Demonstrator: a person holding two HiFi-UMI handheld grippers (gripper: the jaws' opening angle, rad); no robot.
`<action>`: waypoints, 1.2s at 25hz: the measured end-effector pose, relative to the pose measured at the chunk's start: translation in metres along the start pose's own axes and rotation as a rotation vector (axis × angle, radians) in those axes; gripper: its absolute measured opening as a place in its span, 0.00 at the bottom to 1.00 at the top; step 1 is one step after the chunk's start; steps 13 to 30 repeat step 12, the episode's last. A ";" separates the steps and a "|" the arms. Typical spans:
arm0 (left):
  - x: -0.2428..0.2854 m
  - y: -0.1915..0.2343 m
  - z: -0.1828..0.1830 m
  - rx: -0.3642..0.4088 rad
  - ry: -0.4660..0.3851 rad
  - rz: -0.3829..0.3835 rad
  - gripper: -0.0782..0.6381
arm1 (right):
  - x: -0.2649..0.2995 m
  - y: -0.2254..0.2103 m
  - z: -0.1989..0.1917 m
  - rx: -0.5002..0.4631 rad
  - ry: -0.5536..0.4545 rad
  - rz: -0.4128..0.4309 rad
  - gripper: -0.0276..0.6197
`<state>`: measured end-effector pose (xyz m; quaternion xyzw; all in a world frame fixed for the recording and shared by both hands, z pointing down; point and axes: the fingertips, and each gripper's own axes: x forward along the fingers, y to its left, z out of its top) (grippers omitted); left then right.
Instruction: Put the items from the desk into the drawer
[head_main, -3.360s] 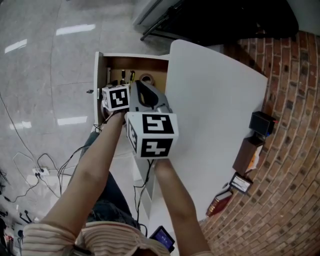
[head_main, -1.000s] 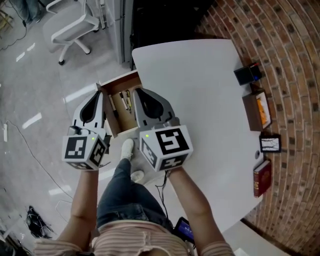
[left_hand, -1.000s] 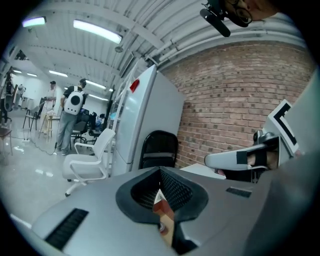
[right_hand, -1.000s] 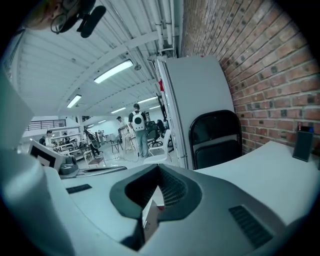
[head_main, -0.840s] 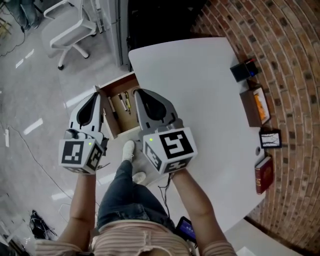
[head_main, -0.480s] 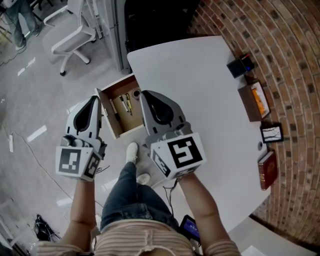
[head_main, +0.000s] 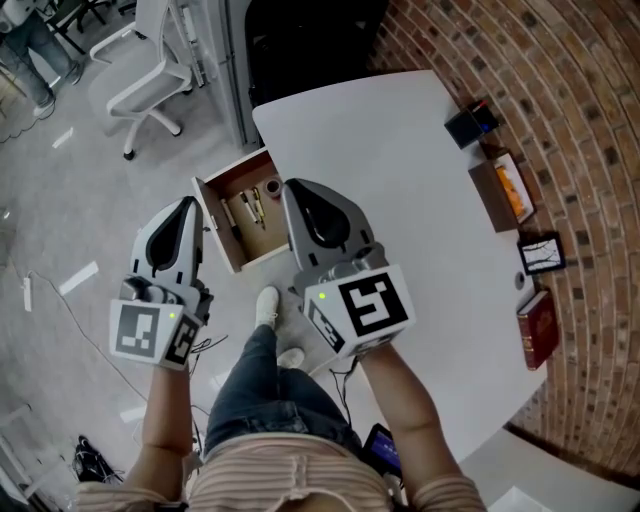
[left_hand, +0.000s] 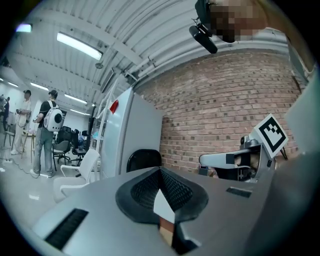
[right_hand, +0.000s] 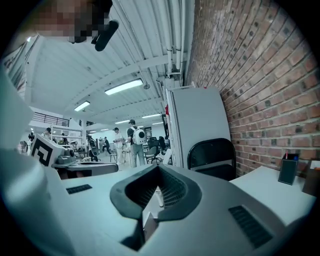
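Note:
The wooden drawer (head_main: 238, 258) stands pulled out from the white desk's (head_main: 400, 170) left side. Inside it lie pens (head_main: 250, 207) and a small tape roll (head_main: 272, 188). My left gripper (head_main: 187, 206) hovers above the floor just left of the drawer, shut and empty. My right gripper (head_main: 298, 190) hangs over the drawer's right edge and the desk rim, also shut with nothing in it. In the left gripper view the left gripper's (left_hand: 161, 171) tips meet. In the right gripper view the right gripper's (right_hand: 158, 169) tips also meet.
Along the desk's far right edge by the brick wall sit a black box (head_main: 468, 124), a brown box (head_main: 499, 190), a small framed picture (head_main: 541, 252) and a red book (head_main: 538, 330). A white office chair (head_main: 150, 65) stands on the floor at the upper left.
Both grippers have come back from the drawer, where they were close together, and now hold apart on either side of it. The left one has drifted lower and leftward.

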<state>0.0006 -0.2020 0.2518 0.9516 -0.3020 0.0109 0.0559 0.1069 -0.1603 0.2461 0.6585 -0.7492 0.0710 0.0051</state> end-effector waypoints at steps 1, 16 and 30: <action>-0.003 -0.002 0.002 0.000 -0.004 -0.003 0.12 | -0.003 0.002 0.002 -0.004 -0.005 -0.001 0.07; -0.027 -0.019 0.028 0.038 -0.051 -0.016 0.12 | -0.040 0.008 0.031 -0.035 -0.080 -0.022 0.07; -0.027 -0.019 0.028 0.038 -0.051 -0.016 0.12 | -0.040 0.008 0.031 -0.035 -0.080 -0.022 0.07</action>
